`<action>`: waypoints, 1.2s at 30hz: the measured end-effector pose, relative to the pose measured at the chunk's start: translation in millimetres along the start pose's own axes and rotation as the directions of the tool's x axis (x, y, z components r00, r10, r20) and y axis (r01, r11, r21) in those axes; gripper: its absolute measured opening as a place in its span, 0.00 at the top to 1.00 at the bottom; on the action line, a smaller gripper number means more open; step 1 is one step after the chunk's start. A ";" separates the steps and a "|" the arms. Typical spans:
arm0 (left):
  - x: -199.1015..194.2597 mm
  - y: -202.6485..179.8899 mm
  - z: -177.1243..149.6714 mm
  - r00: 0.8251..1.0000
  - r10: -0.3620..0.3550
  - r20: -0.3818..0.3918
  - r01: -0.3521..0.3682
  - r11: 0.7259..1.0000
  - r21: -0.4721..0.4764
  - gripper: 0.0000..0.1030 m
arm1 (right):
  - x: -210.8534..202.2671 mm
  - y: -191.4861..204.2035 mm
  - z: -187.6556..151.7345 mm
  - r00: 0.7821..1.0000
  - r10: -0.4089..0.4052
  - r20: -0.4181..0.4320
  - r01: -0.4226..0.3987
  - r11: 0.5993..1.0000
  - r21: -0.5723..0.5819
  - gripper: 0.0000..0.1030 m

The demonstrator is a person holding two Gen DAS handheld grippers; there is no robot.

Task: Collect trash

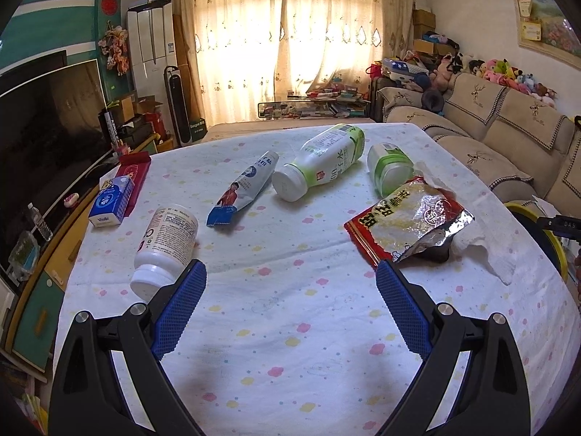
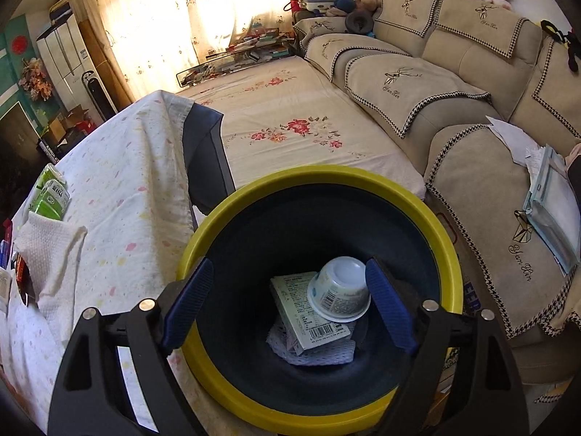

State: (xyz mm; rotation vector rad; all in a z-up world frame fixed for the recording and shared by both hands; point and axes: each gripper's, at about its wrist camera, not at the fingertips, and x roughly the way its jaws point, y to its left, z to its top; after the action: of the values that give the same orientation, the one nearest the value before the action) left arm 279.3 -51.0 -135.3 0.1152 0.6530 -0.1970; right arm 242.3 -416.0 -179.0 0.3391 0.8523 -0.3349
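In the left wrist view my left gripper is open and empty above the cloth-covered table. Trash lies ahead of it: a white pill bottle by the left finger, a blue-white pouch, a green-white bottle, a small green-white jar, a red-silver snack bag and a white tissue. In the right wrist view my right gripper is open and empty over the yellow-rimmed dark bin, which holds a white cup, a flat carton and a tissue.
A blue tissue pack and a red box lie at the table's left edge. A TV stands to the left. The bin's rim shows at the table's right. A beige sofa stands behind the bin.
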 end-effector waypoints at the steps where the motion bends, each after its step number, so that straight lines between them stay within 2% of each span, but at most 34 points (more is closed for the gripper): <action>1: 0.0 -2.3 0.1 1.000 -0.015 -0.002 0.015 1.000 0.007 0.10 | -0.6 0.6 -1.6 1.000 0.003 -0.003 -0.003 1.000 0.000 0.21; 6: 3.1 -21.9 2.4 0.994 -0.102 -0.032 0.103 0.993 0.058 0.10 | -2.5 -1.9 -4.5 1.000 0.027 -0.006 -0.027 1.000 0.007 0.21; 15: 22.8 -54.2 25.8 0.962 -0.253 -0.104 0.264 0.957 0.121 0.10 | -0.2 -4.5 -8.5 0.998 0.057 -0.015 -0.057 0.998 0.007 0.21; 19: 45.3 -65.4 30.9 0.956 -0.253 -0.148 0.277 0.945 0.173 0.10 | -0.1 -5.6 -9.5 0.998 0.067 -0.017 -0.067 0.998 0.011 0.21; 24: 61.8 -80.4 29.8 0.958 -0.223 -0.180 0.264 0.931 0.252 0.11 | -0.1 -6.8 -10.1 0.997 0.073 -0.017 -0.073 0.997 0.012 0.21; 27: 71.4 -86.9 26.8 0.959 -0.191 -0.207 0.247 0.925 0.288 0.23 | 0.6 -7.0 -10.6 0.997 0.078 -0.020 -0.077 0.997 0.013 0.21; 29: 77.2 -87.8 24.8 0.956 -0.183 -0.228 0.247 0.923 0.296 0.37 | 1.5 -7.5 -10.4 0.996 0.082 -0.022 -0.082 0.997 0.013 0.21; 31: 80.6 -85.9 23.5 0.953 -0.191 -0.233 0.256 0.923 0.288 0.41 | 2.3 -7.4 -10.2 0.996 0.085 -0.024 -0.085 0.996 0.012 0.21; 36: 78.5 -78.9 25.0 0.951 -0.211 -0.225 0.271 0.921 0.281 0.67 | 3.8 -6.7 -10.8 0.995 0.093 -0.027 -0.093 0.996 0.010 0.21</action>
State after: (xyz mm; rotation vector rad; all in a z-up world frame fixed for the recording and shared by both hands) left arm 337.9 -143.5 -167.2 0.3593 0.8248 -0.5342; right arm 234.6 -418.1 -189.5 0.3911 0.8591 -0.2481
